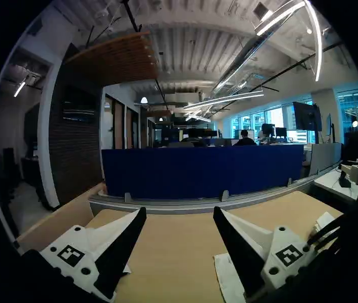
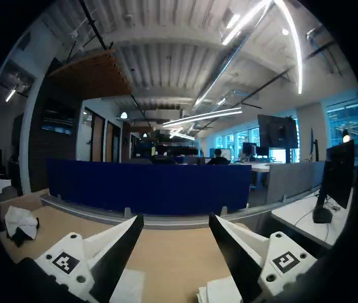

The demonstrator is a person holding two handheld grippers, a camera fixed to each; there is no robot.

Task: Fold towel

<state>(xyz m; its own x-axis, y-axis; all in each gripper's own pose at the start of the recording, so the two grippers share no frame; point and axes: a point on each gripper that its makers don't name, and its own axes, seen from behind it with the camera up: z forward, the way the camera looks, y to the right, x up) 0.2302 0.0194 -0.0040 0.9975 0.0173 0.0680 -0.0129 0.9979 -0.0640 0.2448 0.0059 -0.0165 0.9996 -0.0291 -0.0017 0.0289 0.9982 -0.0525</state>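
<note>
While left gripper (image 1: 179,211) and right gripper (image 2: 175,217) gape wide, open desk (image 1: 179,252) reaches the divider (image 1: 199,171).

Left gripper (image 1: 180,209) and right gripper (image 2: 175,217) have white shells, black fingers (image 1: 123,247), square markers (image 1: 71,255).

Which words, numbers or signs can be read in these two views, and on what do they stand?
No words or numbers can be read.
Left gripper: square black-and-white code marks, no letters.
Right gripper: the same kind of code marks, no letters.
Monitors far off: too small to read.
</note>
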